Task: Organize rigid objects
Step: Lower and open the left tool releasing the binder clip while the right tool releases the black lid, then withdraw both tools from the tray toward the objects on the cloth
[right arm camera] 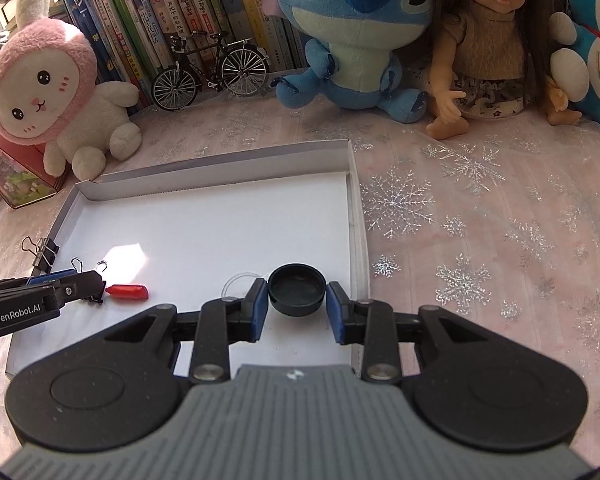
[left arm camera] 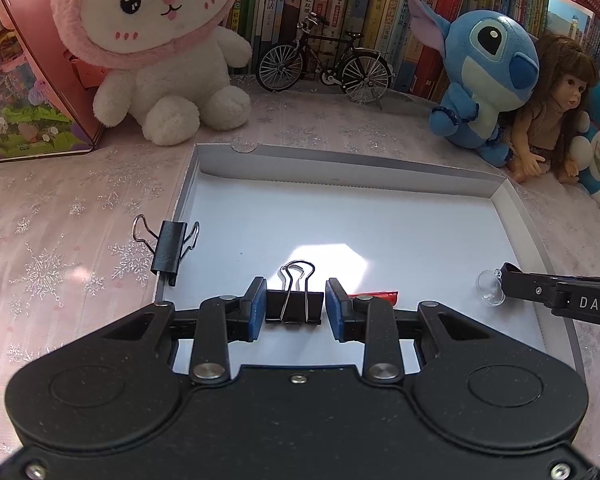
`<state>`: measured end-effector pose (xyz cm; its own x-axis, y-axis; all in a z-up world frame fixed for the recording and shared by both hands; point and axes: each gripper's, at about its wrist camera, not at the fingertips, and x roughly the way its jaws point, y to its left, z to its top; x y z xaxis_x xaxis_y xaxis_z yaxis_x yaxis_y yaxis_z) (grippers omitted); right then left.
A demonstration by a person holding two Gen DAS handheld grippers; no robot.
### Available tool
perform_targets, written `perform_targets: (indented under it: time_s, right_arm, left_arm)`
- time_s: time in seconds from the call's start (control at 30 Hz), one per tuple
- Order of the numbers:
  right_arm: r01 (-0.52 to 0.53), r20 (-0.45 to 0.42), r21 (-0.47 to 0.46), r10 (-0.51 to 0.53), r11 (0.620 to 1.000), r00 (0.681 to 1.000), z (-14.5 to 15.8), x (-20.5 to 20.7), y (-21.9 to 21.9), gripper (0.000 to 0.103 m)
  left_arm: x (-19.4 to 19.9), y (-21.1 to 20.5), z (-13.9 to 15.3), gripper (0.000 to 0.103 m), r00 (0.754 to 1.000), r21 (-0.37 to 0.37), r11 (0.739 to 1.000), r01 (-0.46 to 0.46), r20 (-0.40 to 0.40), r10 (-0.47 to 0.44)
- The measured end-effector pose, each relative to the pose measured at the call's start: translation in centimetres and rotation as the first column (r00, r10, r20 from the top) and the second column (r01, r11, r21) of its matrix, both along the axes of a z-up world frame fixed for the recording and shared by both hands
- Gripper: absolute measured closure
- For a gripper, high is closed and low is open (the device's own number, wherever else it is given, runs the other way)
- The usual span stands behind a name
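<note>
A shallow white cardboard tray lies on the pink snowflake cloth. My left gripper is shut on a black binder clip low over the tray floor. My right gripper stands open by a sliver around a round black cap, which rests near the tray's right wall. A second binder clip is clamped on the tray's left wall. A small red piece and a clear suction cup lie on the tray floor.
A pink-hooded plush rabbit, a model bicycle, a blue plush, a doll and a row of books line the back. A pink box stands at the far left.
</note>
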<state>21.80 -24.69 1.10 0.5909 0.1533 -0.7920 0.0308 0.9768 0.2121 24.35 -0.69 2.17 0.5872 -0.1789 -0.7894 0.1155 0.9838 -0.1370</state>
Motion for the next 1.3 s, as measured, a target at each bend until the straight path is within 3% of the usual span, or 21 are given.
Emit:
perform_targets:
  time_s: [0.1, 0.23, 0.5, 0.77, 1.3]
  right_arm:
    - [0.0, 0.008, 0.007, 0.0, 1.0, 1.0, 0.1, -0.1, 0.0, 0.061]
    - [-0.002, 0.013, 0.017, 0.002, 1.0, 1.0, 0.2, -0.1, -0.1, 0.047]
    - [-0.005, 0.021, 0.03, 0.004, 1.0, 1.0, 0.5, -0.3, -0.2, 0.047]
    - [-0.021, 0.035, 0.035, 0.02, 0.999, 0.999, 1.0, -0.9, 0.0, 0.046]
    - [-0.075, 0.077, -0.007, 0.075, 0.997, 0.994, 1.8, -3.2, 1.0, 0.042]
  left_arm:
    - [-0.1, -0.2, 0.2, 0.073, 1.0, 0.0, 1.0, 0.005, 0.009, -0.005]
    - [-0.3, -0.3, 0.5, 0.073, 1.0, -0.003, 1.0, 0.014, 0.021, -0.014]
    - [-0.6, -0.4, 0.8, 0.07, 0.999, -0.011, 1.0, 0.021, 0.028, -0.02]
    - [-1.6, -0.4, 2.0, 0.057, 0.998, -0.031, 0.999, 0.039, 0.059, -0.037]
    - [-4.7, -1.0, 3.4, 0.048, 0.989, 0.023, 0.997, 0.076, 0.129, -0.078]
